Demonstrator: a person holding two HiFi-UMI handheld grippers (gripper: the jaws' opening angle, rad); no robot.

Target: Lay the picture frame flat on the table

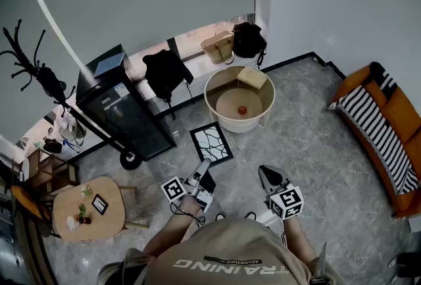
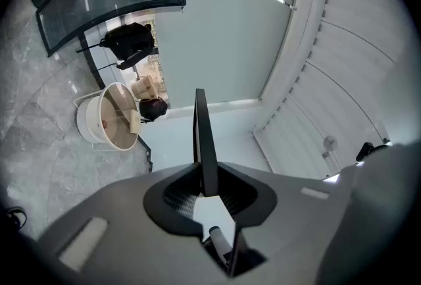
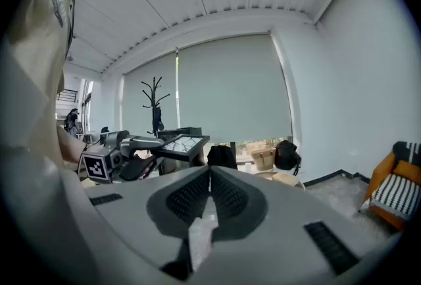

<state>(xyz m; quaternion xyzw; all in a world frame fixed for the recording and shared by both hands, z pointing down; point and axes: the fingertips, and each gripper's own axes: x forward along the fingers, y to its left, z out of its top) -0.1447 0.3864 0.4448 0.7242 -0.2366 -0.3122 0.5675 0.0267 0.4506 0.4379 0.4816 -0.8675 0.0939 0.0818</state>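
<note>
The picture frame (image 1: 212, 143) is black with a white branch print, and it hangs in the air over the grey floor, its face up. My left gripper (image 1: 205, 166) is shut on its near edge. In the left gripper view the picture frame (image 2: 203, 139) stands edge-on between the jaws of my left gripper (image 2: 205, 186). My right gripper (image 1: 264, 173) is a little to the right, shut with nothing in it. In the right gripper view, beyond the closed right gripper (image 3: 210, 175), the left gripper (image 3: 131, 149) holds the picture frame (image 3: 179, 143). The small round wooden table (image 1: 108, 221) is at the lower left.
On the round table are a small dark frame (image 1: 99, 203) and little plants. A white round tub (image 1: 231, 120) holding a box and an orange ball stands just past the frame. A black cabinet (image 1: 122, 109), a coat rack (image 1: 36, 73) and an orange sofa (image 1: 385, 129) ring the floor.
</note>
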